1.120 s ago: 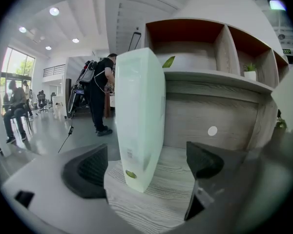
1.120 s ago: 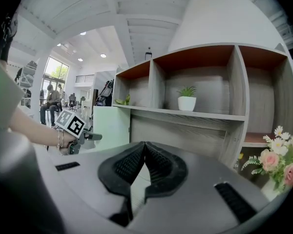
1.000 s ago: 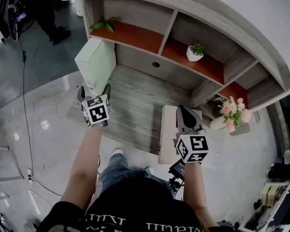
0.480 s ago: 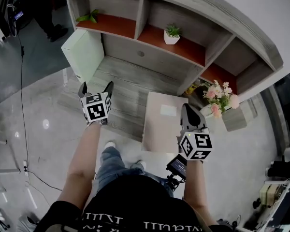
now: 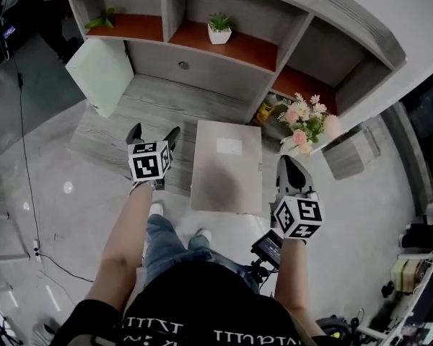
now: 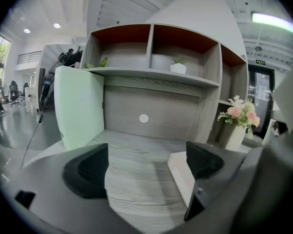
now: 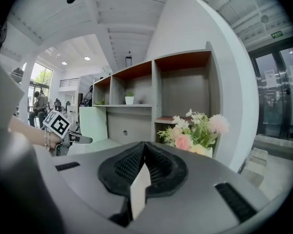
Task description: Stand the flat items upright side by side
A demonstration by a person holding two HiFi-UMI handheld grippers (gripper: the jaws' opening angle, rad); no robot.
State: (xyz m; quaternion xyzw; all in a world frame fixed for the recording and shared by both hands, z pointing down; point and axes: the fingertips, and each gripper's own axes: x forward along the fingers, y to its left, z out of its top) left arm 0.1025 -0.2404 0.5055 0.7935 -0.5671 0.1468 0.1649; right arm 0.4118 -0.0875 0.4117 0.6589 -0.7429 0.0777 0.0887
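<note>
A beige flat box with a white label lies flat on the grey wooden desk, its near end at the front edge. A pale green flat box stands upright at the desk's left end, also visible in the left gripper view as the green box. My left gripper hovers open and empty over the desk between them, with the beige box beside its right jaw. My right gripper is shut, to the right of the beige box and apart from it. Its jaws meet with only a pale slit showing.
A grey shelf unit rises behind the desk, holding a potted plant and a leafy plant. A vase of pink flowers stands right of the beige box. Polished floor lies left of and below the desk.
My right gripper has drawn back to the right, off the beige box's right edge. The head view has swung, so the shelf sits further left. The left gripper stays open.
</note>
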